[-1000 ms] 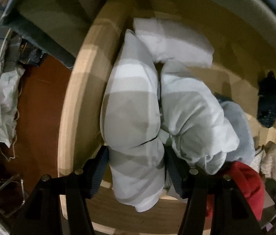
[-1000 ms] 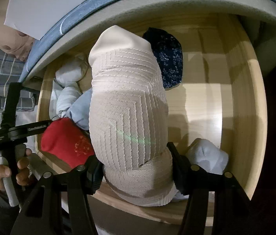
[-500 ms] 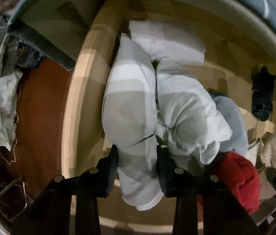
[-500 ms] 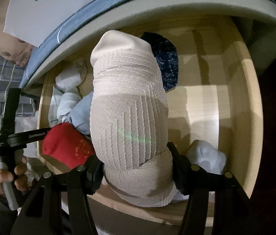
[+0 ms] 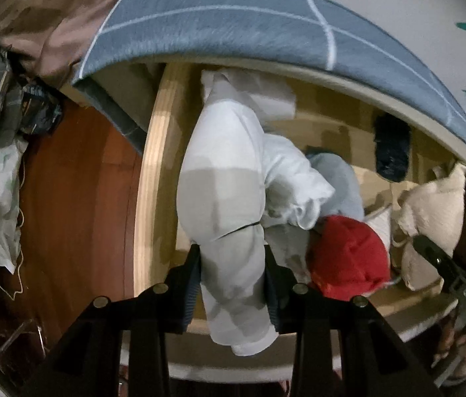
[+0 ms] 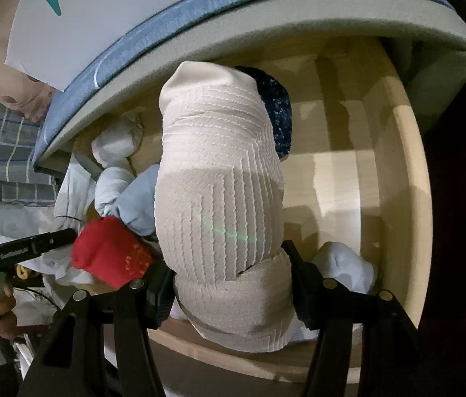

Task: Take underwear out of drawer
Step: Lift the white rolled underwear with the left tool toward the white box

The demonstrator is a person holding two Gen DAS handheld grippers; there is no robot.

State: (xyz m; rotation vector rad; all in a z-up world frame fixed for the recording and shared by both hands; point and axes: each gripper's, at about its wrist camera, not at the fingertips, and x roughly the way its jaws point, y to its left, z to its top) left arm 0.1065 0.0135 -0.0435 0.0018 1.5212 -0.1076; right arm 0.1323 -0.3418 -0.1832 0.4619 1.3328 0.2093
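Teal "XIN" letters, cut off, on white mattress label (image 6: 100, 16)

Your left gripper (image 5: 233, 281) hides the lower sides of the white roll (image 5: 223, 198) behind its pads. Beyond your right gripper (image 6: 229, 281), the cream roll (image 6: 219, 192) covers most of the dark speckled bundle (image 6: 277, 112).

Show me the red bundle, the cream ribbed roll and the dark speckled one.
red bundle (image 5: 349, 258), left wrist view, middle of its top.
cream ribbed roll (image 6: 219, 192), right wrist view, ribbed front face.
dark speckled roll (image 6: 279, 112), right wrist view, part showing behind the cream roll.
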